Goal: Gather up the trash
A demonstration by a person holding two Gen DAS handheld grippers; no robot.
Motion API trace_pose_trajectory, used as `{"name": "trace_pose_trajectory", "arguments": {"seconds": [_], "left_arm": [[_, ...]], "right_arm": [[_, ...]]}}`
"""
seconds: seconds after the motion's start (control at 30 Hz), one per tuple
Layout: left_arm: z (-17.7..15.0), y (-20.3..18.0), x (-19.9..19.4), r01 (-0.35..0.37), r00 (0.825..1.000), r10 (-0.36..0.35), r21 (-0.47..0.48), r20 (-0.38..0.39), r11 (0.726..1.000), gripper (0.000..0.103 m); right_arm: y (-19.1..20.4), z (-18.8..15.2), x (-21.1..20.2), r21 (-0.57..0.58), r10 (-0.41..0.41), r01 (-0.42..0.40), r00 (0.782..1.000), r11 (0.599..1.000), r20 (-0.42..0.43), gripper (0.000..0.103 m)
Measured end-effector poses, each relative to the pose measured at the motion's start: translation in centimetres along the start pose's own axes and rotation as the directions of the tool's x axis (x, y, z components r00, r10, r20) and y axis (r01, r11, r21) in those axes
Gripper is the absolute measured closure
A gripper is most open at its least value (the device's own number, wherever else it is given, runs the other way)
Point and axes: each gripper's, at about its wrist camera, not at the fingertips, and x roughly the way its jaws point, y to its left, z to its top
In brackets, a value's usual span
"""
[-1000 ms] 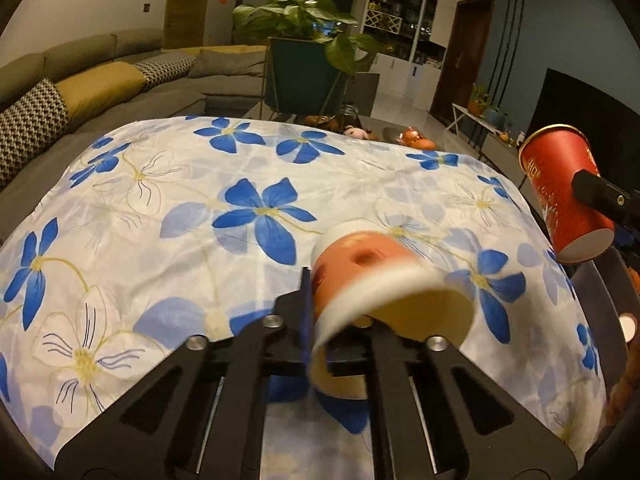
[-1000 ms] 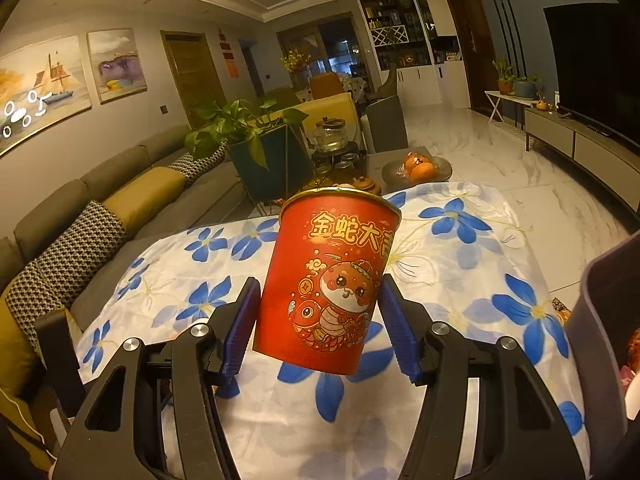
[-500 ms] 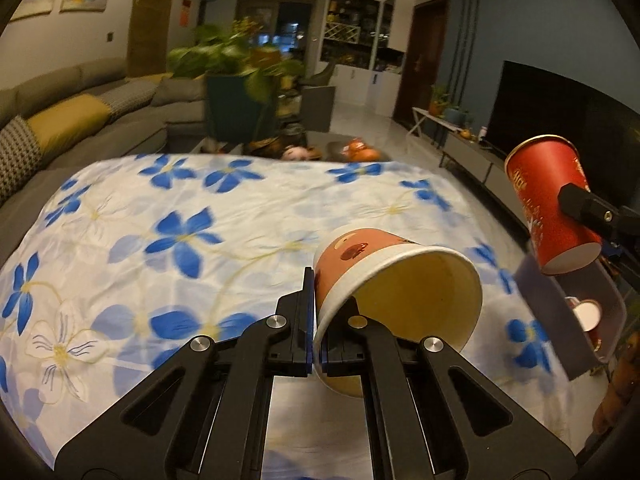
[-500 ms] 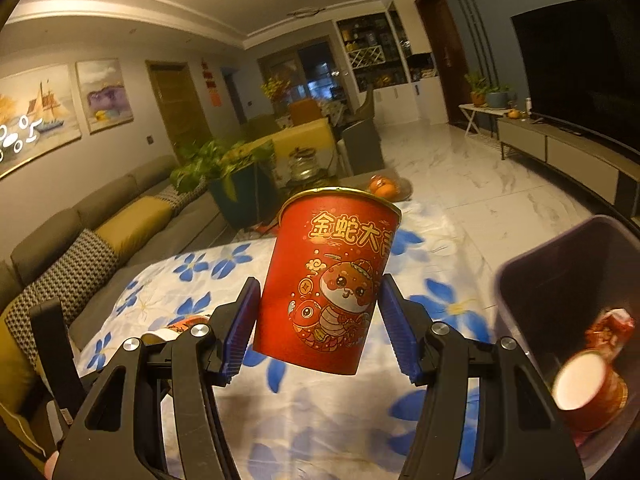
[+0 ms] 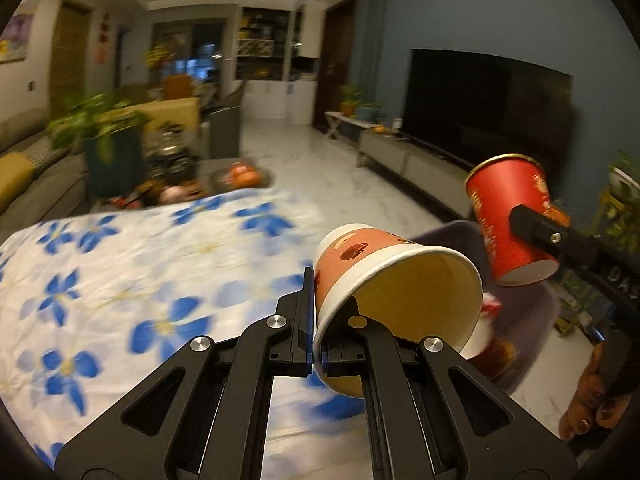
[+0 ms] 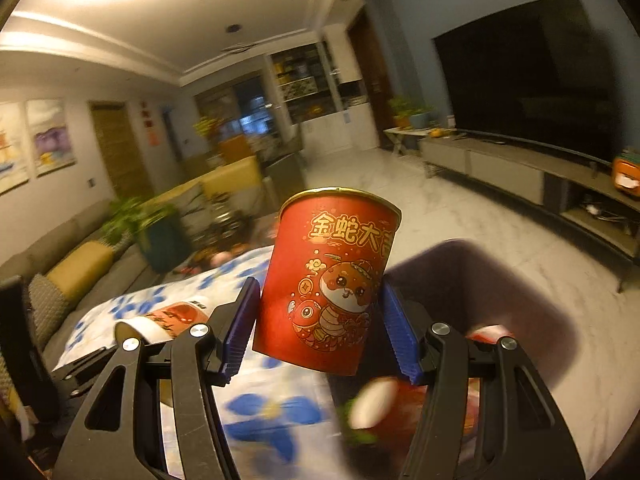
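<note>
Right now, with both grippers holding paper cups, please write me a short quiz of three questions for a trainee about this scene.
1. True or false: the red cup in the right gripper is upright.
2. How does the left gripper hold the orange cup: A) around the body, B) pinching the rim wall?
3. What lies below the red cup?

Key: 1 true. 2 B. 3 The dark bin, already holding trash.

Red cup point(image 6: 328, 280): glossy printed paper. Orange cup point(image 5: 384, 280): matt paper. Tablecloth point(image 5: 140, 272): smooth floral cloth. Floor point(image 5: 340, 176): polished marble-look.
</note>
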Motion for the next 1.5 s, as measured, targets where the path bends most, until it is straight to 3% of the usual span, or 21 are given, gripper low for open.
{"name": "trace_pose_trajectory", "arguments": {"seconds": [0.23, 0.43, 0.5, 0.67, 0.73, 0.9, 1.23, 1.5], "left_arm": [[0.5, -6.4, 4.1, 0.110, 0.994, -0.109, 0.046, -0.031, 0.993, 0.101], [-0.1, -8.5, 6.4, 0.131, 0.990, -0.127, 0.061, -0.066, 0.989, 0.100], [-0.3, -8.5, 7.0, 0.139, 0.988, -0.134, 0.049, -0.082, 0.989, 0.083], [-0.5, -7.8, 6.7, 0.138, 0.988, -0.135, 0.038, -0.069, 0.990, 0.055], [-0.5, -7.3, 6.5, 0.147, 0.987, -0.145, 0.020, -0.065, 0.989, 0.047], [-0.4, -6.7, 5.5, 0.144, 0.989, -0.144, 0.002, -0.045, 0.990, 0.024], [-1.1, -6.0, 3.1, 0.104, 0.994, -0.104, -0.001, -0.037, 0.995, 0.015], [-3.6, -2.5, -3.5, -0.048, 0.998, 0.049, -0.024, 0.049, 0.999, 0.007]], "right_arm": [[-5.9, 0.4, 0.2, 0.066, -0.089, 0.090, 0.996, 0.994, -0.012, 0.043], [-7.6, 0.2, 1.2, 0.090, -0.105, 0.108, 0.994, 0.990, -0.039, 0.041], [-7.8, 0.2, 1.6, 0.099, -0.103, 0.107, 0.994, 0.989, -0.048, 0.041], [-8.6, 0.2, 1.6, 0.116, -0.103, 0.109, 0.993, 0.987, -0.055, 0.038], [-8.7, 0.4, 1.8, 0.131, -0.103, 0.110, 0.993, 0.985, -0.057, 0.032], [-8.5, 0.4, 0.9, 0.134, -0.112, 0.116, 0.993, 0.984, -0.042, 0.032], [-6.6, -0.3, -1.6, 0.068, -0.131, 0.132, 0.991, 0.989, -0.018, 0.026], [-1.0, -3.2, -4.8, -0.140, -0.176, 0.181, 0.983, 0.973, 0.050, 0.016]]}}
